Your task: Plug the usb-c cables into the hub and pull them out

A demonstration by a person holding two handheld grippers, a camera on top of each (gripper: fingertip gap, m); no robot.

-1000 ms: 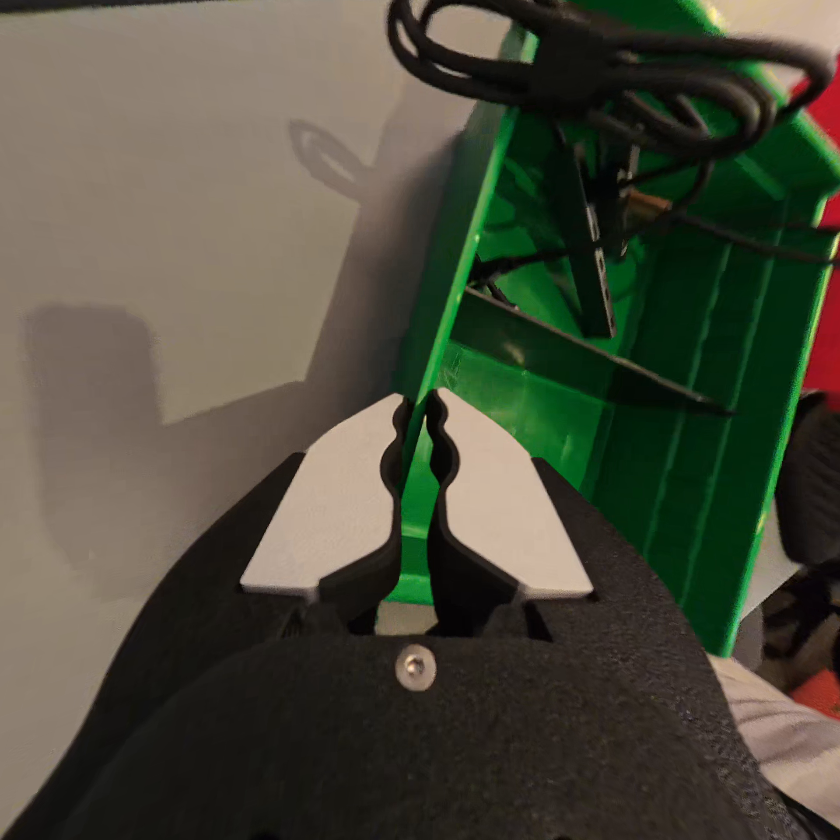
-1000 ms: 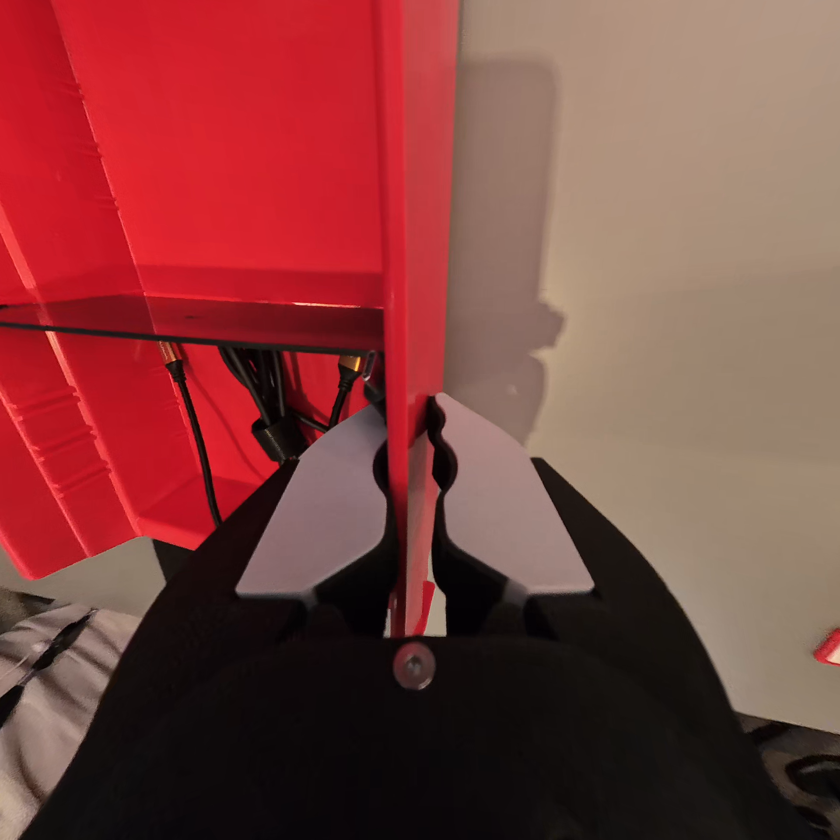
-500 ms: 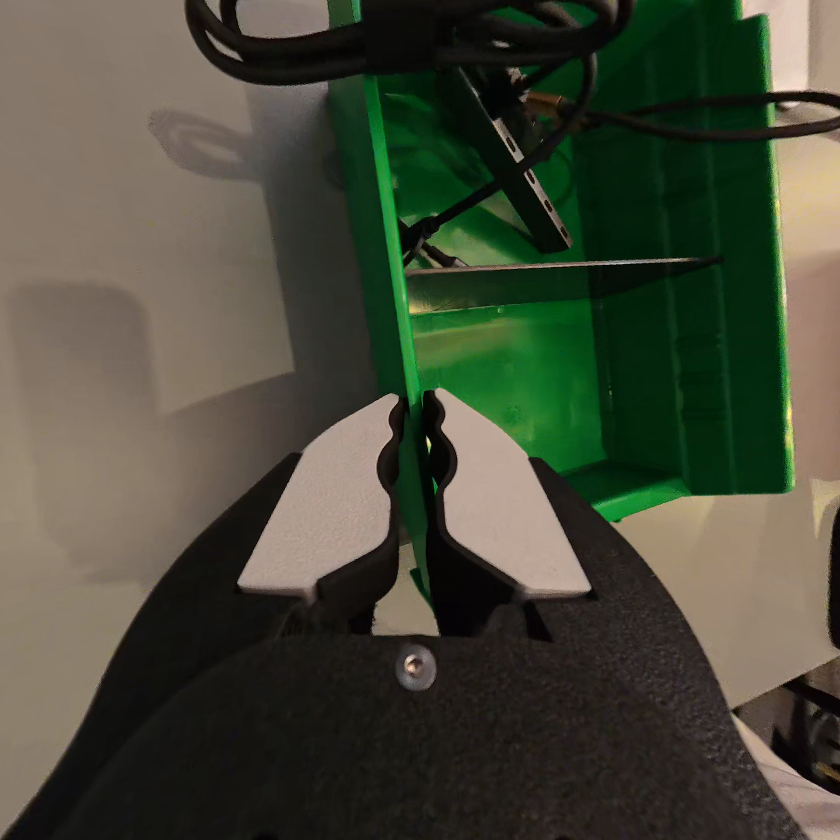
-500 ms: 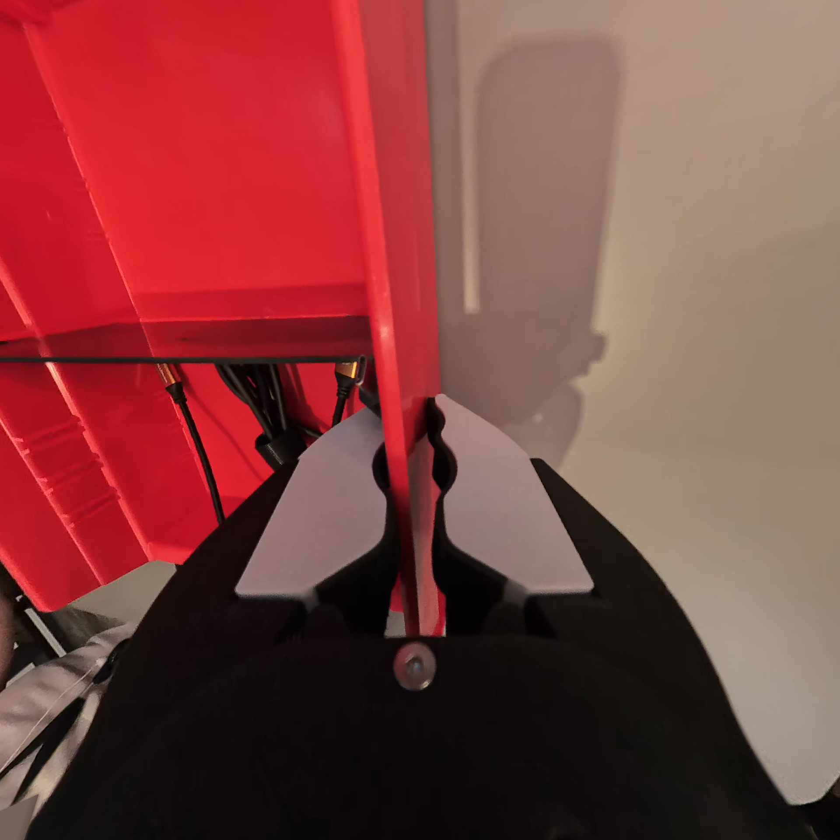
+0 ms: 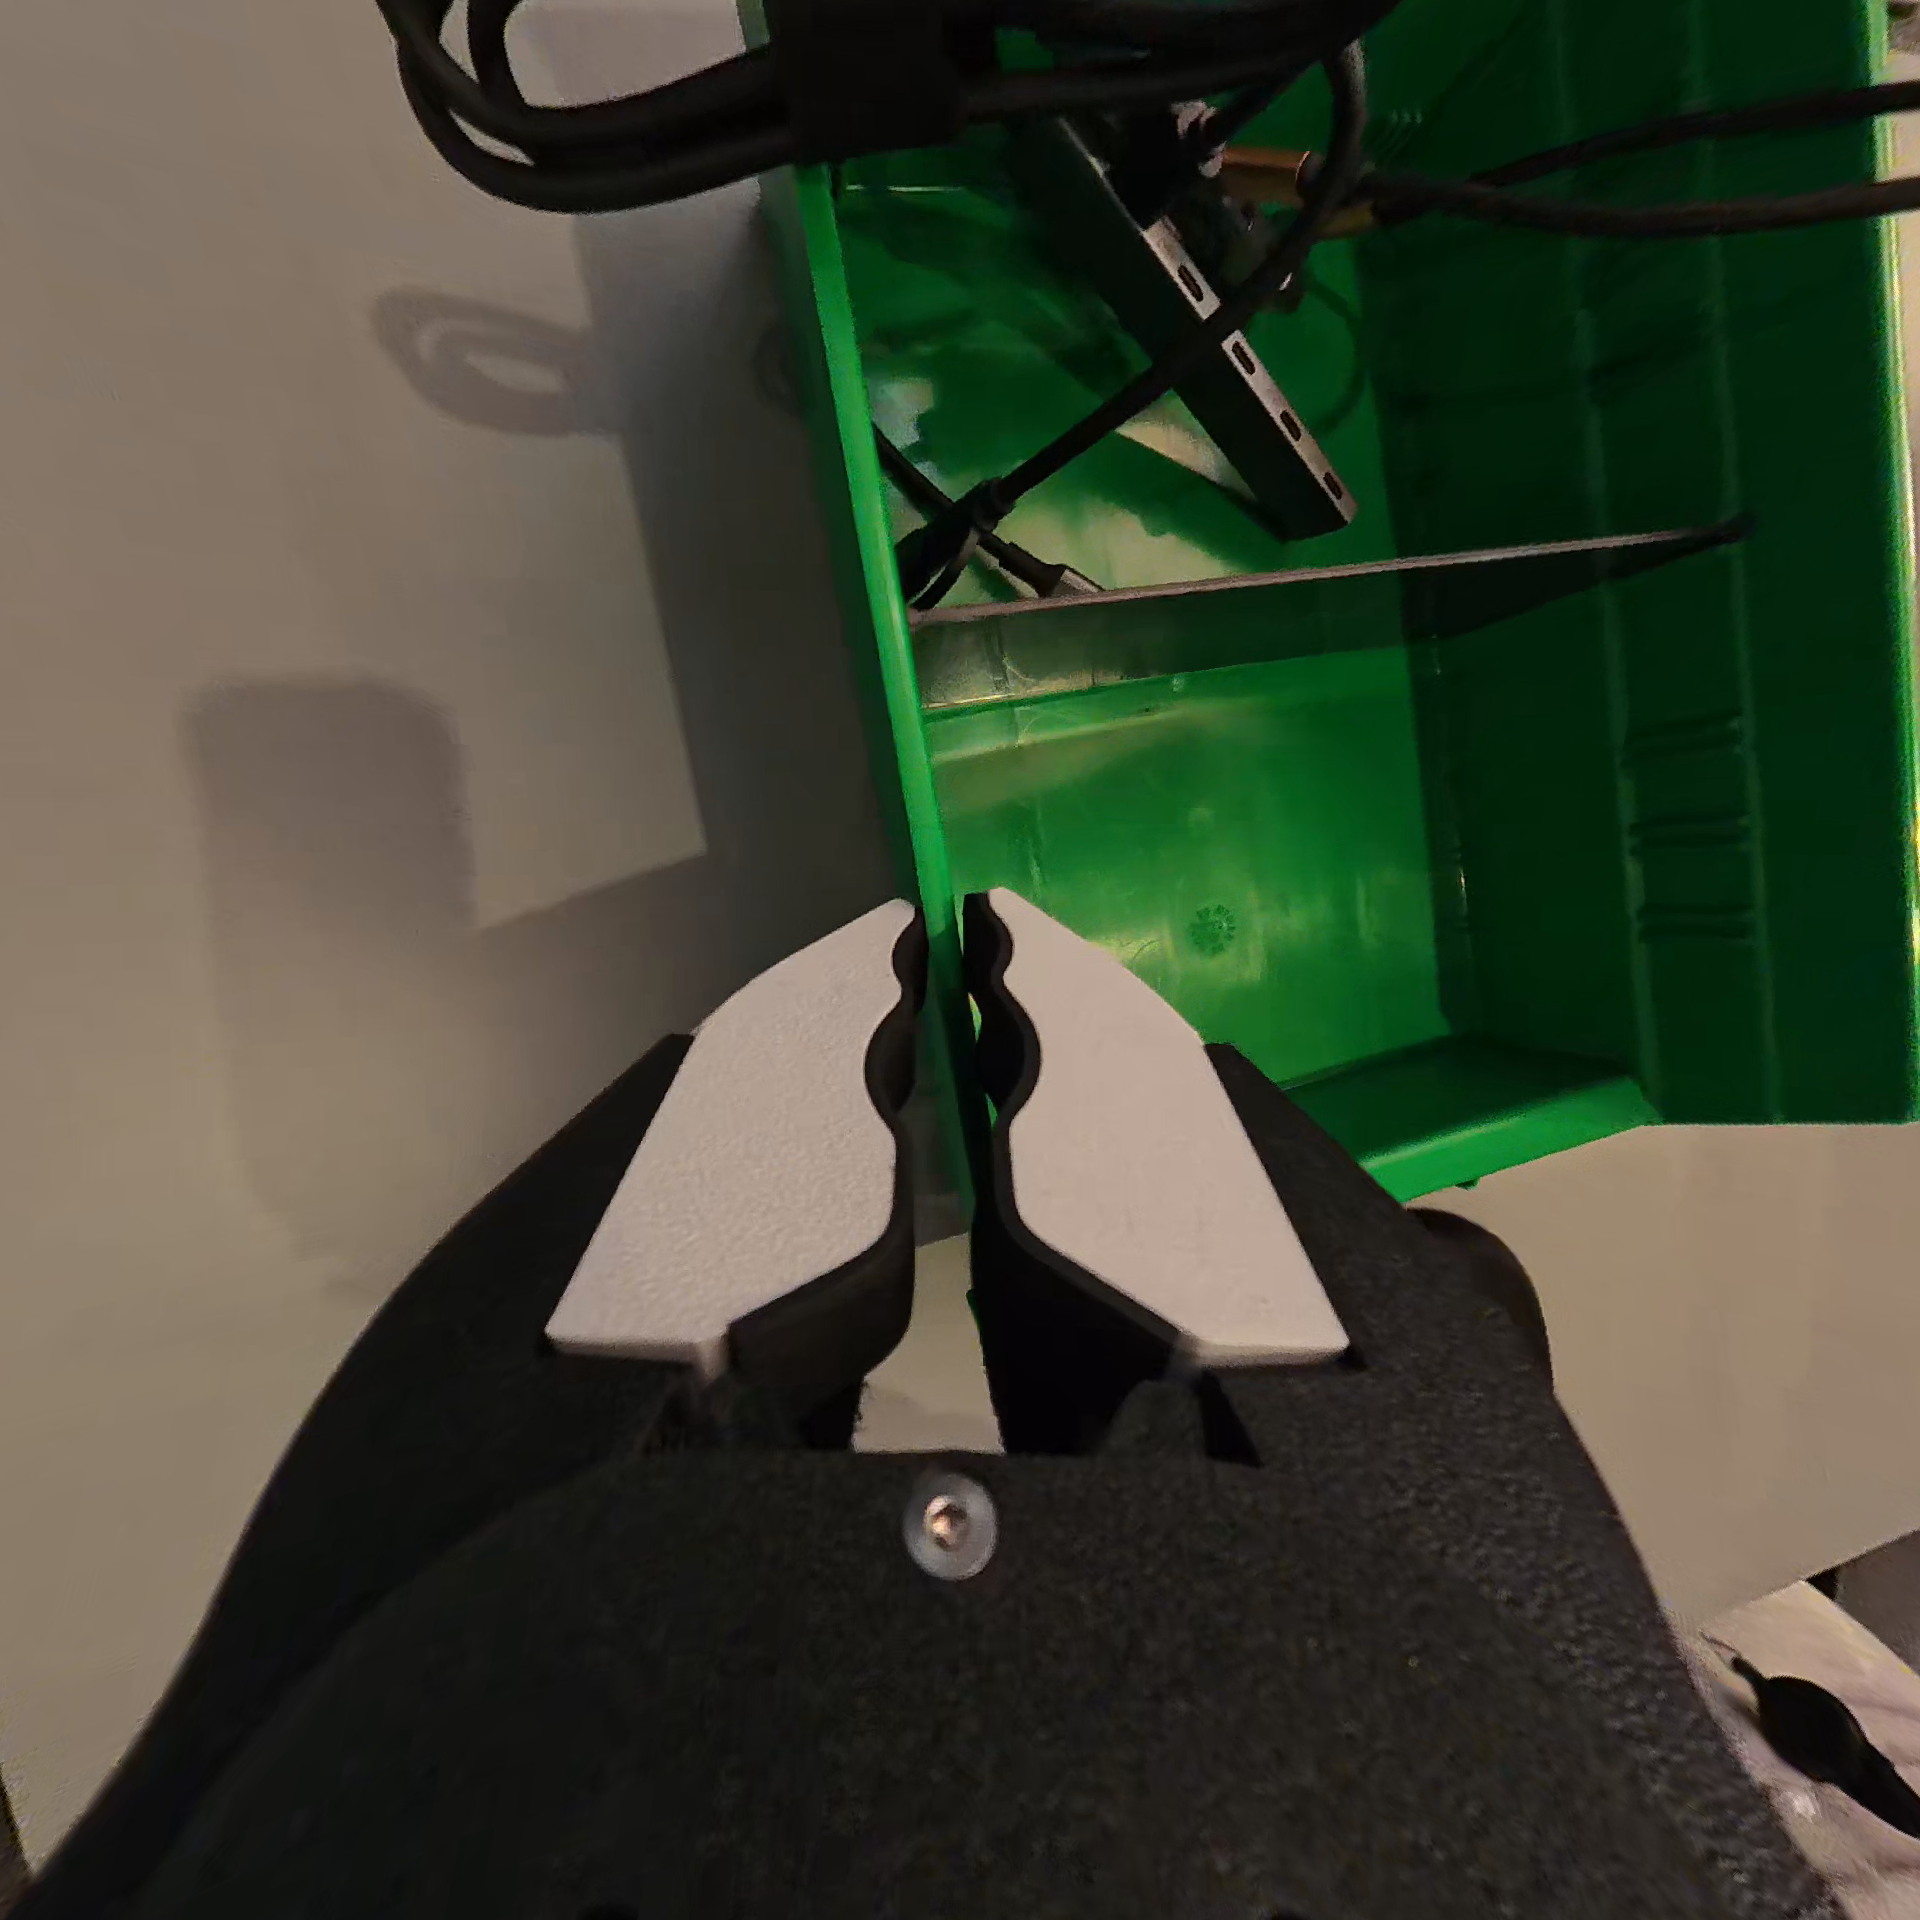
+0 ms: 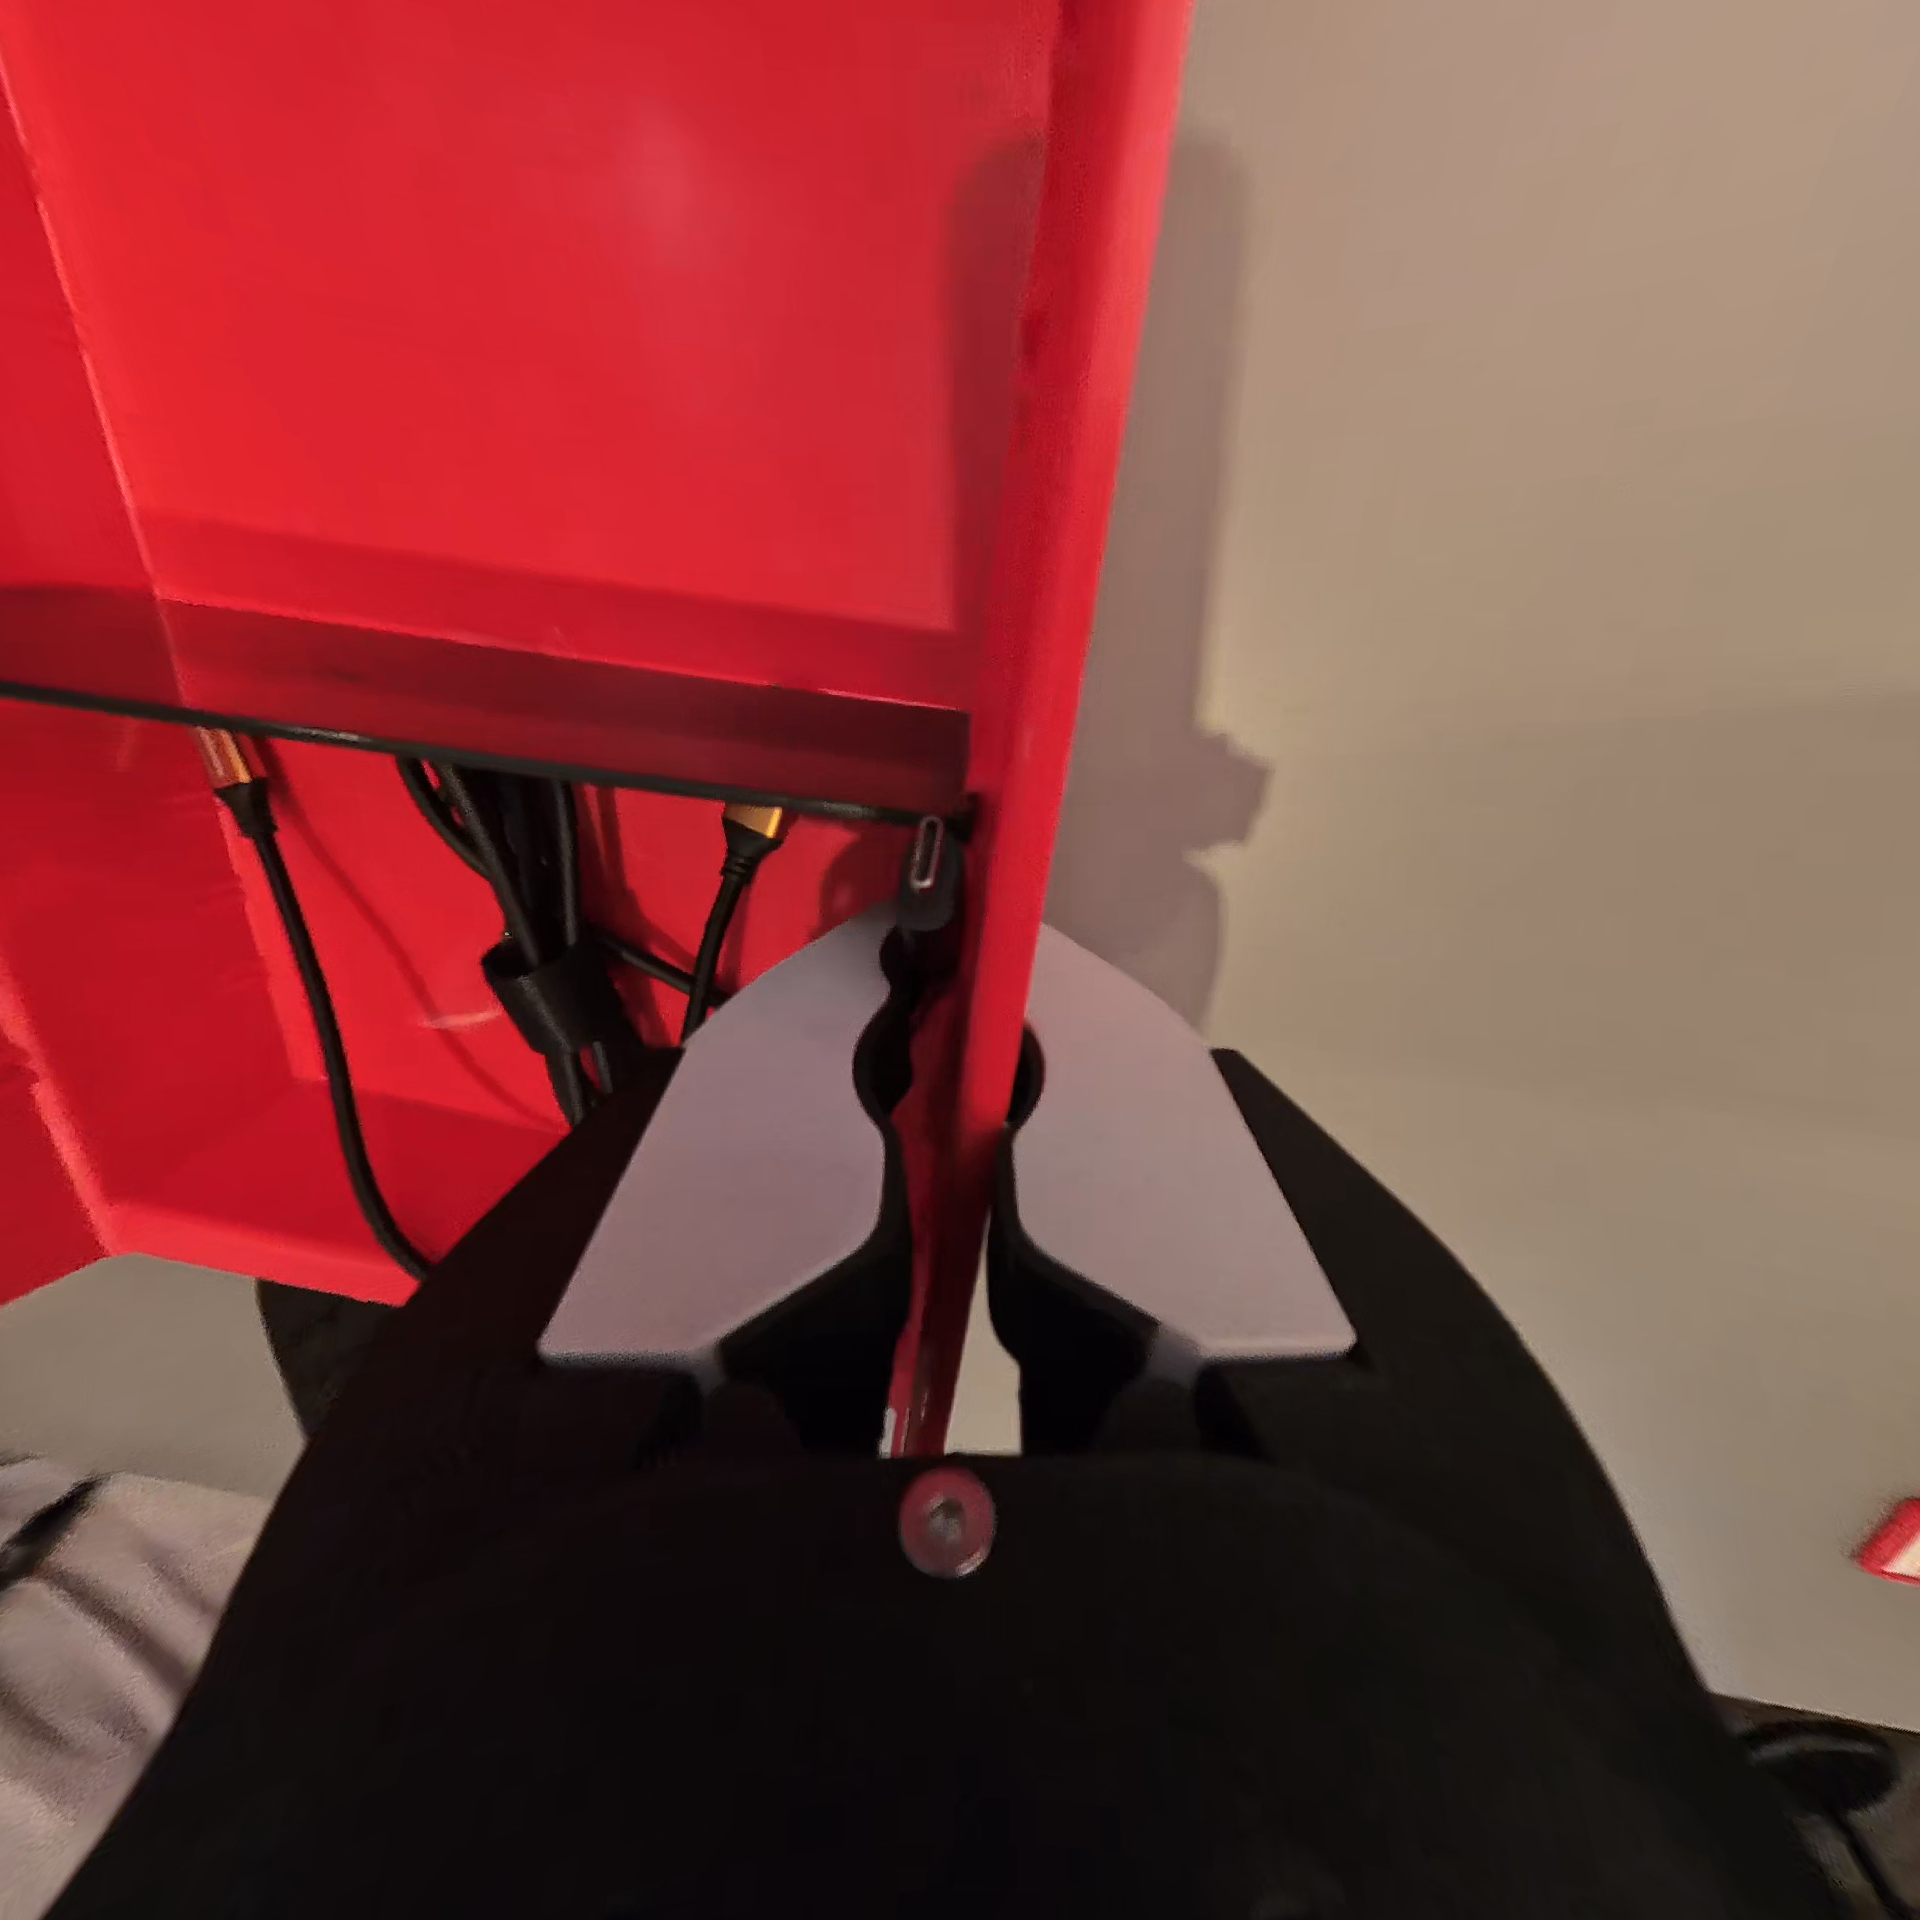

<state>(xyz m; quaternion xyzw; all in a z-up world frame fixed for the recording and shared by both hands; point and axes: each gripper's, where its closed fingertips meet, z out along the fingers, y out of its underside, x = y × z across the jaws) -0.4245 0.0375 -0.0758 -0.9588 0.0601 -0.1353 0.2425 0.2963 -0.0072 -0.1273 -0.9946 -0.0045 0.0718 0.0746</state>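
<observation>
My left gripper [image 5: 943, 914] is shut on the side wall of a green bin [image 5: 1558, 727] and holds it tipped. A dark divider plate splits the bin. Beyond it lies a dark USB hub [image 5: 1236, 364] with a row of ports, and a bundle of black cables [image 5: 831, 94] spills over the bin's far rim. My right gripper [image 6: 961, 925] is shut on the side wall of a red bin [image 6: 571, 364]. In its near compartment lie black cables with gold plugs [image 6: 753, 826], a strapped cable bundle [image 6: 540, 987] and a silver USB-C plug [image 6: 930, 852].
Both bins are over a pale table top [image 5: 312, 623]. A small red object [image 6: 1891, 1558] lies at the table's right edge. Grey cloth [image 6: 94, 1662] shows below the near table edge in both views. The gap from one gripper's tips to the other's is roughly 75 centimetres.
The green bin has swung from slanted to more upright in the left view, and its cables have shifted left over the rim. The red bin has tilted a little in my right gripper.
</observation>
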